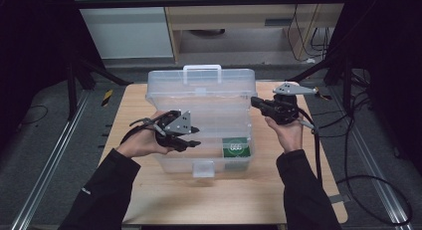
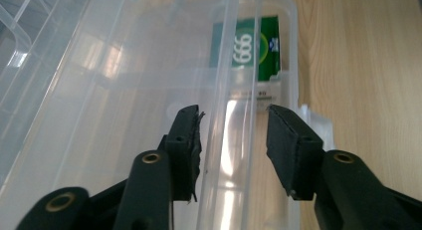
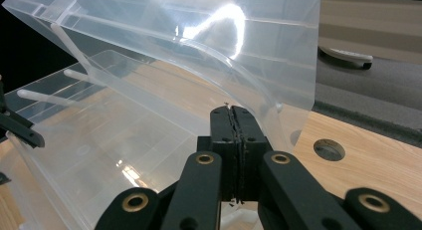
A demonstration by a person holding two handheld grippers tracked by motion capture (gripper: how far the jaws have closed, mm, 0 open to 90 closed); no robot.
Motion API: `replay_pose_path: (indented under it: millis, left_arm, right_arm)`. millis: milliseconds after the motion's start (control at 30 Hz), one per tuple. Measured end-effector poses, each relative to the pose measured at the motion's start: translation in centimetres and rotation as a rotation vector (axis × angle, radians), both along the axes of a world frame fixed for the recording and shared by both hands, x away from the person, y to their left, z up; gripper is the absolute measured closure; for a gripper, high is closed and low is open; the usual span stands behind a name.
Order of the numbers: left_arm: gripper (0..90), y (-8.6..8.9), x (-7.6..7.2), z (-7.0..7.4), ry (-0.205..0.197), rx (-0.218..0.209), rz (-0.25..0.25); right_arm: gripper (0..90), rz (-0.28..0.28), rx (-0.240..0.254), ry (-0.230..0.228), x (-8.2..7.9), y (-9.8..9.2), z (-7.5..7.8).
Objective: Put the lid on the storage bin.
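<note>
You work a clear plastic storage box (image 1: pixel 199 140) at the middle of the pale wooden table (image 1: pixel 239 200), its hinged lid (image 1: pixel 199 88) tipped up and back toward 12 o'clock. Your right gripper (image 1: pixel 260 102), at 3 o'clock of the box, has its jaws pressed flat together with no gap, their tips at the lid's right edge; whether a sliver of plastic lies pinched between them, the right gripper view cannot settle. Your left gripper (image 2: pixel 234 135), reaching in from 9 o'clock, stands with its jaws parted, straddling a thin upright wall of the box without pressing on it.

To do this step well, keep the right gripper steady against the lid so it does not drop. Draw the left jaws straight back along that wall rather than sideways, since the box looks light enough to skid on the smooth tabletop.

The box is thin, glossy and see-through, with rounded corners, moulded ribs, a loop handle (image 1: pixel 202 69) on the lid and a snap latch (image 1: pixel 203 169) at 6 o'clock. It probably flexes under a hard squeeze. Inside, at the 4 o'clock corner, lies a flat green packet (image 1: pixel 235 147) printed with white numerals. The jaw pads (image 2: pixel 288 145) are matt black and rubbery, 1 of them frayed at its edge.
</note>
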State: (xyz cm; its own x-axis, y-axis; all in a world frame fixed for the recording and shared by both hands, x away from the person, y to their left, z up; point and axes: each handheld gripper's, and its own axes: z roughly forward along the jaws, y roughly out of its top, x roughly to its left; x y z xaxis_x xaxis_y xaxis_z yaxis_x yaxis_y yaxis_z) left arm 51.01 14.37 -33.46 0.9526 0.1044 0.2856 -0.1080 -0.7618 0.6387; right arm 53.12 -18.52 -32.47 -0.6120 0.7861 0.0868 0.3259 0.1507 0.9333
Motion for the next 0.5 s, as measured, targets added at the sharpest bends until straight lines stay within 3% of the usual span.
replay_pose_path:
  millis: [33,100,167,400,500]
  left_arm:
    - [55.7,0.0,0.0,0.0,0.0,0.0,0.0]
    - [54.6,0.15,-0.06,-0.16,0.022,-0.073,0.017]
    - [54.4,0.23,-0.17,-0.14,0.04,-0.102,0.018]
    - [52.6,0.63,-0.67,-0.18,0.087,-0.264,0.097]
    - [52.4,0.72,-0.84,-0.43,0.102,-0.314,0.13]
  right_arm:
    - [89.2,0.0,0.0,0.0,0.0,0.0,0.0]
    - [89.2,0.001,0.002,0.001,0.0,-0.02,0.01]
    - [89.3,0.002,0.004,0.002,-0.01,0.01,0.0]
    - [90.0,0.001,0.0,0.008,-0.07,0.09,-0.01]
    - [90.0,0.005,0.003,0.015,-0.08,0.08,-0.07]
